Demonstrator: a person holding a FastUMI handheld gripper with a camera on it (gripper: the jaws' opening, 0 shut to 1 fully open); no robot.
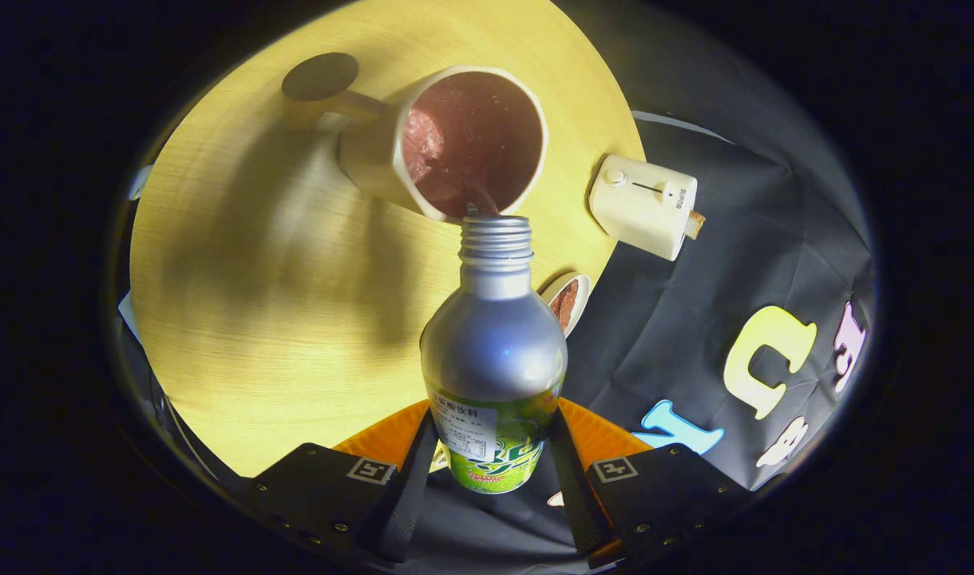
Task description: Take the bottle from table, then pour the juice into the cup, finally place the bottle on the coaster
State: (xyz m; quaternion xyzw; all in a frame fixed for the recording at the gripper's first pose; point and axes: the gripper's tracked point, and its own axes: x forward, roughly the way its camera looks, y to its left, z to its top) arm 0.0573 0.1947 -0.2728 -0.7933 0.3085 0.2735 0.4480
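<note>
Gripper [493, 447]: seen from the camera riding on it, with its two fingers [413, 479] reaching forward on either side of the bottle's lower body.
Finger state: closed on the bottle, one finger pressing each side of the labelled part.
Bottle [493, 351]: silver metal with a green label near its base, clamped between the fingers and running straight ahead from them; its cap is off and the threaded neck points away from the gripper.
Bottle mouth: right at the near rim of the cup, tipped towards its opening.
Juice [481, 200]: a thin dark stream passes from the bottle's mouth over the rim into the cup.
Cup [455, 144]: cream-coloured with faceted sides and a handle on the side away from the timer; it stands on the tabletop just beyond the bottle's mouth, and its inside shows dark reddish-brown liquid with a foamy patch.
Coaster [321, 76]: a dark round disc on the tabletop, beyond the cup on its handle side, well apart from the fingers.
Tabletop [255, 303]: round, pale wood grain, with shadows falling across it.
Small dish [568, 299]: a little white dish with something brown in it, at the tabletop's edge, just beside the bottle's shoulder.
White box [645, 206]: a cream box with a knob and a slot, lying at the tabletop's edge beside the cup.
</note>
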